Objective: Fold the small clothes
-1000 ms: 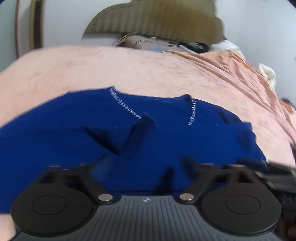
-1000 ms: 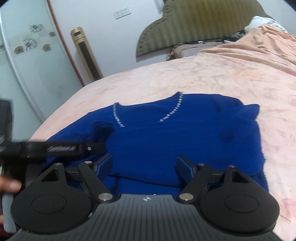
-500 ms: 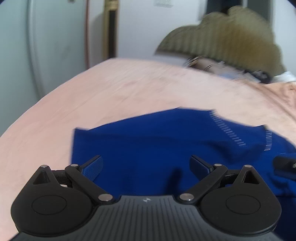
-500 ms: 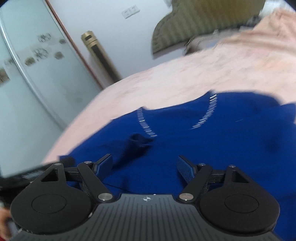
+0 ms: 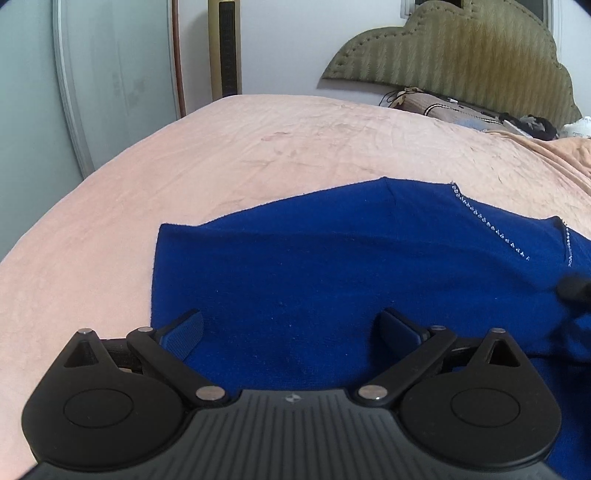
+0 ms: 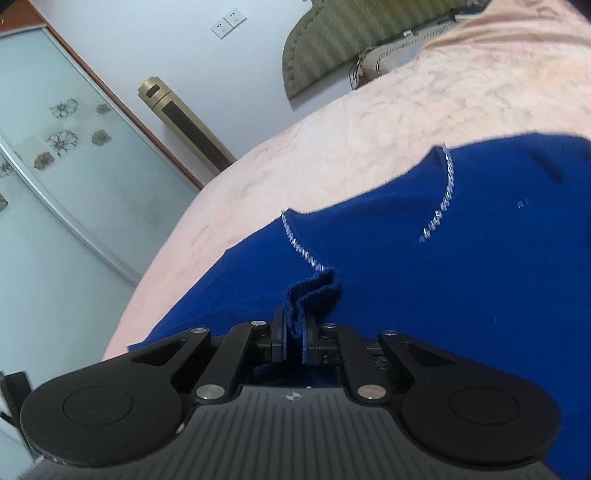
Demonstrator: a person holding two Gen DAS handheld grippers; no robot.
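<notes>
Blue knit sweater (image 5: 332,266) spread flat on a peach blanket (image 5: 258,147) that covers the bed; sweater lies toward the near side of the blanket. Neckline trimmed with a row of small silver beads (image 6: 445,192).

Surroundings, taken from the sweater:
- Beyond it, bare blanket runs to an olive scalloped headboard (image 5: 461,51), with a pillow (image 5: 443,107) and some dark clutter at its foot.
- Beyond its folded left edge, blanket slopes off to the bed edge; past that a frosted sliding door (image 6: 55,155) with flower prints and a tall gold column unit (image 6: 184,125) against the white wall.
- Wall sockets (image 6: 229,22) high on that wall.

Grippers:
- Left gripper (image 5: 291,332) hovers low over the sweater's left part, jaws spread wide, only flat cloth under the gap, pads not pressing anything.
- Right gripper (image 6: 293,339) sits over the sweater near the neckline; jaws narrow and closing, a bunched fold of blue cloth (image 6: 314,291) pinched between the pads and standing up just ahead of them.
- A dark blurred part at the right margin of the left wrist view, over the sweater; cannot tell what it is.

Edges and room: the sweater's left edge is a straight fold, with wide bare blanket on that side and toward the headboard. Nothing lies on the sweater apart from the grippers.
</notes>
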